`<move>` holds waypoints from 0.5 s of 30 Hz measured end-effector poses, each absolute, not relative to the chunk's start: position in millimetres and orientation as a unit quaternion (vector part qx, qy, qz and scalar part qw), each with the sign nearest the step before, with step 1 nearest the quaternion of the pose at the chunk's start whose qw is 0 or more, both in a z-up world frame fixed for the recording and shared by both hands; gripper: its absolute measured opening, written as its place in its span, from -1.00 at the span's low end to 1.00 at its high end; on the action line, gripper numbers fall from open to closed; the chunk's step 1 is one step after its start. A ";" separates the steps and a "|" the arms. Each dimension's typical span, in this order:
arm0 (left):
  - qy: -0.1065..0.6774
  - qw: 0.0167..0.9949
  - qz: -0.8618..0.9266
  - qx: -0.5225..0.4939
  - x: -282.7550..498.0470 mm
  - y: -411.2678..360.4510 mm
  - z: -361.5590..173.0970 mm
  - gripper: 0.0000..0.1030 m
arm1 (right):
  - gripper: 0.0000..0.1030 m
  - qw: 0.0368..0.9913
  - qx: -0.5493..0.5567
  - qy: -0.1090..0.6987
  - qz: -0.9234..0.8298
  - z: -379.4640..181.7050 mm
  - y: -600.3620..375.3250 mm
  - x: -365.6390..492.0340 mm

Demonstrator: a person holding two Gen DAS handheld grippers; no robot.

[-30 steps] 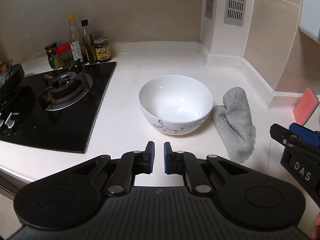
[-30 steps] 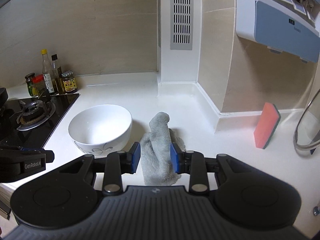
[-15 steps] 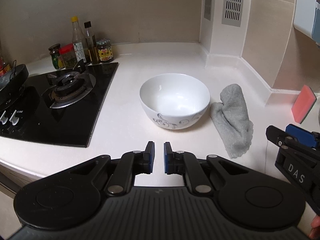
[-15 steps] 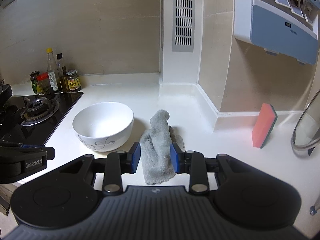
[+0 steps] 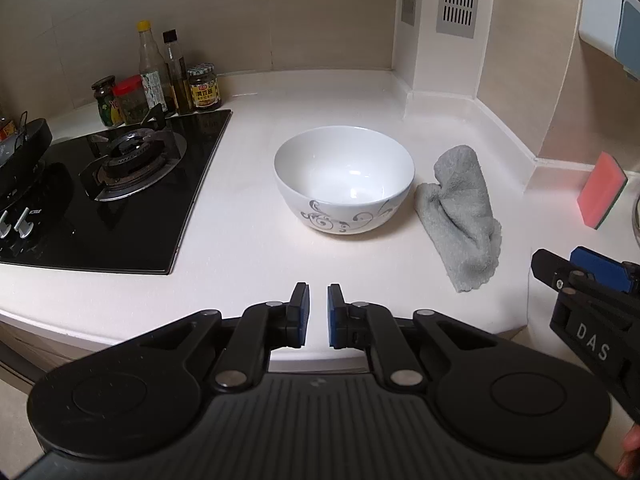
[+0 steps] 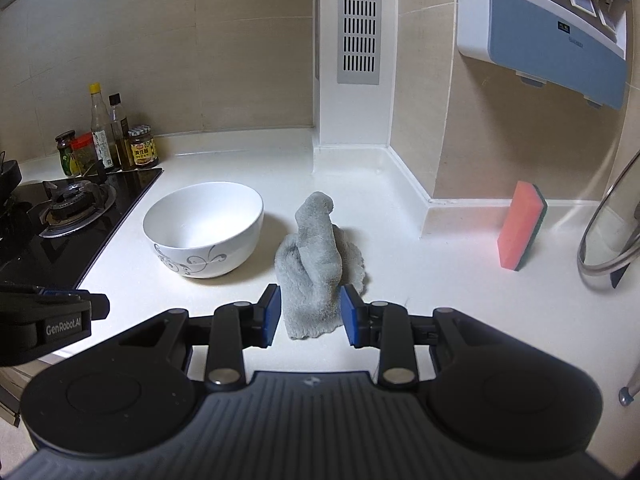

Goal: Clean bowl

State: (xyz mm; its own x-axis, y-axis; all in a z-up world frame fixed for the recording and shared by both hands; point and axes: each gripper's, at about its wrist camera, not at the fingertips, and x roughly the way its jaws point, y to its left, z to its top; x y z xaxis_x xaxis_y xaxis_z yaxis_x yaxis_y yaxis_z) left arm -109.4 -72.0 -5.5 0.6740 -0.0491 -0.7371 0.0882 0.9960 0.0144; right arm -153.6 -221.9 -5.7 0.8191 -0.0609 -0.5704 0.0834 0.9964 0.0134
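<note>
One bowl (image 5: 344,176), one grey cloth (image 5: 464,212), one sponge (image 5: 600,190), five condiment containers (image 5: 160,76).

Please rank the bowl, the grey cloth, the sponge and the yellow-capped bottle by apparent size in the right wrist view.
1. Bowl
2. Grey cloth, looking only slightly smaller and lying nearer the camera, so this order is unsure
3. Sponge
4. Yellow-capped bottle, farthest away, so its rank is also unsure

Left gripper (image 5: 318,310) at lower centre of its view, tilted downward, blue pads a narrow gap apart, nothing between them. Right gripper (image 6: 311,314) at lower centre, jaws wide, likewise angled down.
</note>
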 end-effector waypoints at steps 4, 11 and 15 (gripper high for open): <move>0.404 0.914 -0.036 0.024 -109.1 -71.3 -7.1 -0.83 | -0.46 0.952 0.017 0.302 -0.036 -7.4 -221.6 -153.1; 0.402 0.915 -0.037 0.024 -105.2 -70.4 -6.1 -0.83 | -0.46 0.952 0.012 0.303 -0.033 -7.2 -220.8 -149.4; 0.391 0.919 -0.033 0.037 -104.4 -73.6 -5.5 -0.83 | -0.46 0.953 0.010 0.302 -0.035 -6.1 -221.5 -146.9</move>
State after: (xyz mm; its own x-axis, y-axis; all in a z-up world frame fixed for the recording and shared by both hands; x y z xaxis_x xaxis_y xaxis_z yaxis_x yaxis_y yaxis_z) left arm -104.4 -73.6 -5.5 0.6927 -0.0312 -0.7205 0.0891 0.9951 0.0426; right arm -146.9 -221.5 -6.1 0.8147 -0.0597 -0.5768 0.0718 0.9974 -0.0018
